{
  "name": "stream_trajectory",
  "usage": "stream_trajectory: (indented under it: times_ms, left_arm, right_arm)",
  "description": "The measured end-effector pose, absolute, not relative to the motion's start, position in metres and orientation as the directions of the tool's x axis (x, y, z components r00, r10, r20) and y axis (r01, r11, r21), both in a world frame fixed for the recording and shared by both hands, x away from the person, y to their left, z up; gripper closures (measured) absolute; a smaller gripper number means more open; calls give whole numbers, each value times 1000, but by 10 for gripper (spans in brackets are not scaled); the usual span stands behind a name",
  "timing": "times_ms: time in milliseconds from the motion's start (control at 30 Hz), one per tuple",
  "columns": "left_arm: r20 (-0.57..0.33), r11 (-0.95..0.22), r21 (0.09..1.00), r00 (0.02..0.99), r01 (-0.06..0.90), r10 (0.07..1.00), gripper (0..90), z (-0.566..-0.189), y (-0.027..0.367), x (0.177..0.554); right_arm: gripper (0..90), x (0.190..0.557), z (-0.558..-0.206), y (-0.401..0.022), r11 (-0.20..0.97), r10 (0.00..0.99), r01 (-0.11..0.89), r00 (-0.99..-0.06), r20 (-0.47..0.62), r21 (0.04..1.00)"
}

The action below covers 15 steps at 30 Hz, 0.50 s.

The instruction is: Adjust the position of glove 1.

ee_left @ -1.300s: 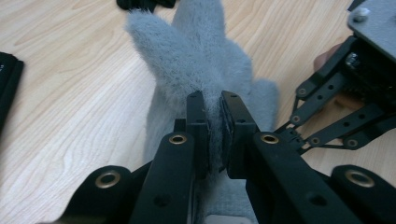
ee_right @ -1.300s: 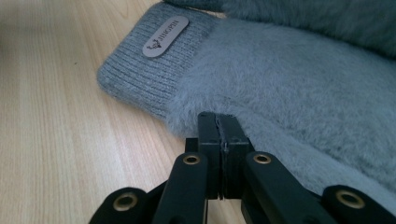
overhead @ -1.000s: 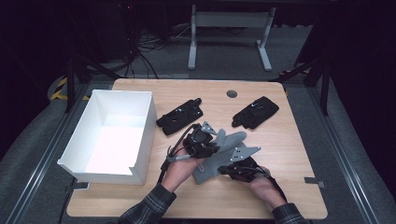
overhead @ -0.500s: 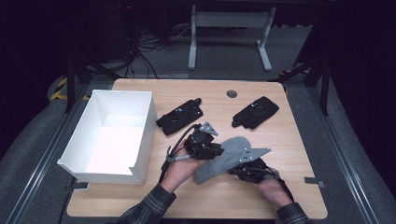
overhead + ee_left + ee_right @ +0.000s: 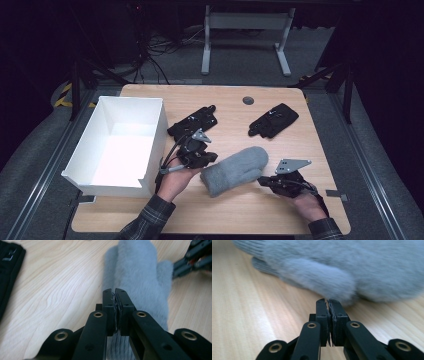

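Note:
A grey fuzzy mitten (image 5: 235,170) lies flat on the wooden table (image 5: 225,210), cuff toward the left. My left gripper (image 5: 211,159) sits at the cuff end. In the left gripper view its jaws (image 5: 115,293) have just been closing and now meet above the mitten (image 5: 140,277), with nothing visible between the pads. My right gripper (image 5: 263,181) rests on the table by the mitten's right side. Its shut jaws (image 5: 327,302) stop just short of the mitten's thumb (image 5: 322,277) and grip nothing.
An open white box (image 5: 152,135) stands at the left of the table. Two black gloves lie farther back, one (image 5: 192,122) beside the box and one (image 5: 274,120) at the right. A dark round grommet (image 5: 248,100) sits near the far edge.
The mitten, bunched up between both grippers a second ago, now lies spread flat. My right gripper has drawn away to the right, and the left has shifted slightly left.

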<state>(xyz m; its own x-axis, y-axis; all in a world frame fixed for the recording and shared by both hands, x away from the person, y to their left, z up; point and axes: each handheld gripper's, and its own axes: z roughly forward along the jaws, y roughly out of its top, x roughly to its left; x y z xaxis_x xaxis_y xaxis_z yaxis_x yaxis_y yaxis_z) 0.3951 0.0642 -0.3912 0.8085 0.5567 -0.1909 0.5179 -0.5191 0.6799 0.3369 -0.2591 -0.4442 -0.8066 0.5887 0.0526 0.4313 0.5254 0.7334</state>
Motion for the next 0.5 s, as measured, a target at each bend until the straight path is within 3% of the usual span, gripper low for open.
stream_trajectory:
  times_ms: [500]
  left_arm:
    - [-184, -504, 682, 792, 530, 583, 791, -403, 71, 399]
  right_arm:
    - [900, 375, -450, -272, 524, 676, 495, -737, 15, 693]
